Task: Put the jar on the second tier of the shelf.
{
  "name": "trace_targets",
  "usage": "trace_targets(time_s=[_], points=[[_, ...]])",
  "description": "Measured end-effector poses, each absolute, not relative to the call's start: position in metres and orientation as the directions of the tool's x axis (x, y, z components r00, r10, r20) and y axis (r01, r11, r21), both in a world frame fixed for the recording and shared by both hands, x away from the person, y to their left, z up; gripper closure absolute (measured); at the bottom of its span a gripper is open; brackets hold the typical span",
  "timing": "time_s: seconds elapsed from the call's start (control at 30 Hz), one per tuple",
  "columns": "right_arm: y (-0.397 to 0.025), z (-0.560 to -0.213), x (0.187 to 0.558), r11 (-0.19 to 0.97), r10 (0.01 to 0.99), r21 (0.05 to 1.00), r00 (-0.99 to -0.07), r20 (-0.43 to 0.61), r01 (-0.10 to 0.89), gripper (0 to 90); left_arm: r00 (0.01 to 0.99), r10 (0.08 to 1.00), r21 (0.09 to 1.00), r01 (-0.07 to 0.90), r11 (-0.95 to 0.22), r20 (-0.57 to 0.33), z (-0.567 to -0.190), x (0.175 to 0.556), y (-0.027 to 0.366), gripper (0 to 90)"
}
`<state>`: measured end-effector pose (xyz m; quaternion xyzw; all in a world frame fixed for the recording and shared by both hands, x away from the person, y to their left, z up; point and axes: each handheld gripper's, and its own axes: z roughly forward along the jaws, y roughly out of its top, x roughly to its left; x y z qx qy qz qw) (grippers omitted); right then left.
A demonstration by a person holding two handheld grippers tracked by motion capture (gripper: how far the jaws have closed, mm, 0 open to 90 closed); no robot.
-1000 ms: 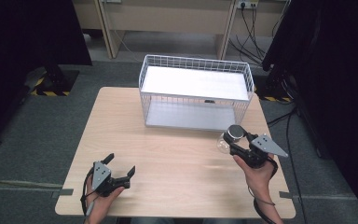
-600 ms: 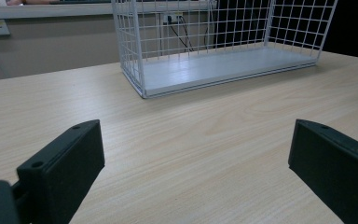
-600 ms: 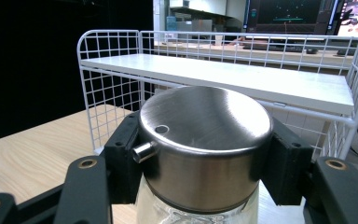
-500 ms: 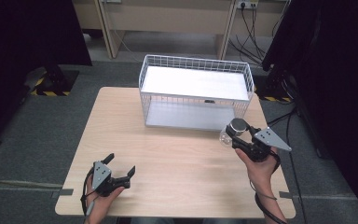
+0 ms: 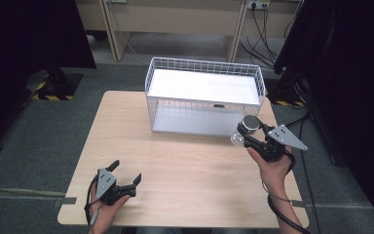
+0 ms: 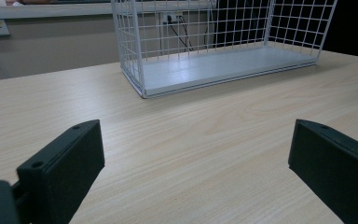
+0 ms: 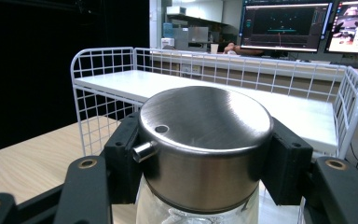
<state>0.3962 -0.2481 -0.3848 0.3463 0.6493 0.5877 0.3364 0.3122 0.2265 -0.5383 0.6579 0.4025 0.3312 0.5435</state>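
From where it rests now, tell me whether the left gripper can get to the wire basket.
Probably yes. The left gripper sits open near the table's front edge, and bare wood lies between it and the wire basket. The right gripper, holding the jar, stays off to the side.

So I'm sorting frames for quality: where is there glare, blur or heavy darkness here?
High view: the basket's white shelf is blown out, and both sides are nearly black. Left gripper view: the near jaws of the left tool are soft, the table sharp. Right gripper view: the steel lid shows soft sheen, the monitors glow, and the left is dark.
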Motion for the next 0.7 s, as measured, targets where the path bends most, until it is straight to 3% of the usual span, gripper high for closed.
trace_targets(time_s=[0.7], points=[[-0.241, -0.347, 0.42, 0.071, 0.857, 0.997, -0.513, -0.052, 0.017, 40.3, 0.457, 0.89, 0.982, 0.167, -0.083, -0.002, -0.538, 0.312, 0.227, 2.9]])
